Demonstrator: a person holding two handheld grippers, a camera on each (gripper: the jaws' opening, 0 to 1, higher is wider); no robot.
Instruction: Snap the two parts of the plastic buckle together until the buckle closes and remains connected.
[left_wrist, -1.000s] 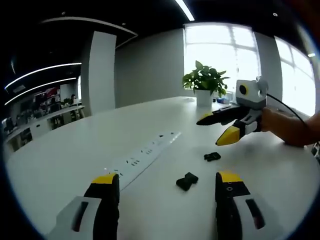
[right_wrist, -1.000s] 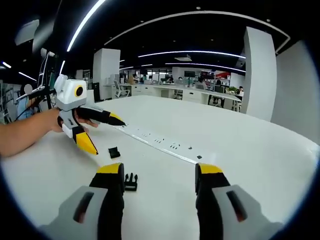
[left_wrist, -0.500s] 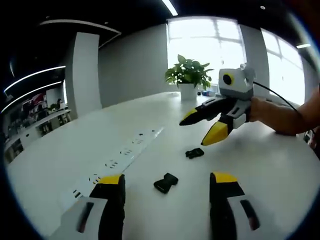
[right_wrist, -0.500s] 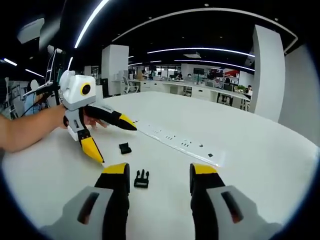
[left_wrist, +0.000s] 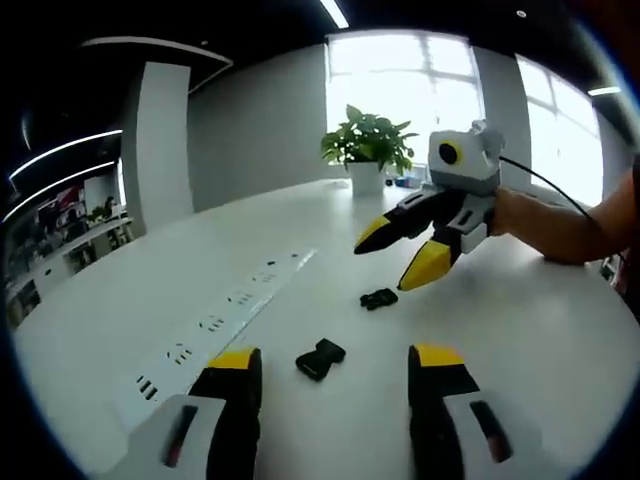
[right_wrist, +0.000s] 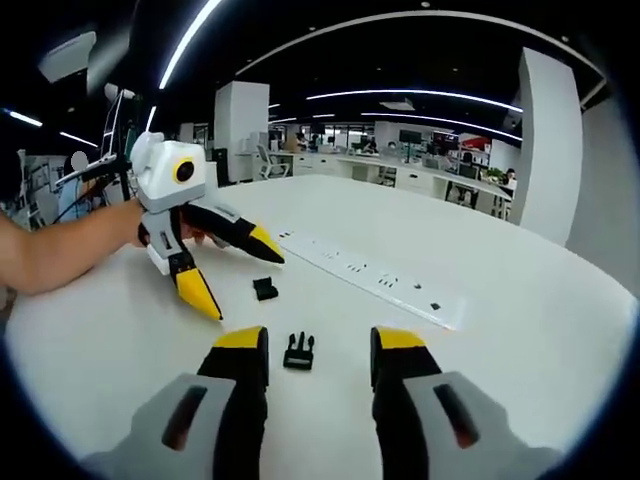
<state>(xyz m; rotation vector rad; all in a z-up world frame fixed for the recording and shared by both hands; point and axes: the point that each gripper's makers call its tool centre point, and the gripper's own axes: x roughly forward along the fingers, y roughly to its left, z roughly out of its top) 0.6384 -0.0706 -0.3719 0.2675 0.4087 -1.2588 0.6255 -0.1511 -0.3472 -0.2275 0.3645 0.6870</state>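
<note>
Black buckle halves lie apart on the white table (left_wrist: 560, 340): socket half (left_wrist: 320, 358) before the spread left gripper (left_wrist: 333, 362), pronged half (right_wrist: 298, 351) before the spread right gripper (right_wrist: 318, 343). Approach step; next, each pinches one half.

black buckle parts (left_wrist: 320, 358), white table (left_wrist: 560, 340), yellow-tipped, seemingly black-and-grey grippers (right_wrist: 309, 352)

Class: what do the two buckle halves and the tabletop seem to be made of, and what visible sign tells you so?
Pronged buckle half and socket half: black moulded plastic by the look, matt, crisp edges. Tabletop: smooth white surface, slight sheen; laminate or painted board, cannot tell which.
</note>
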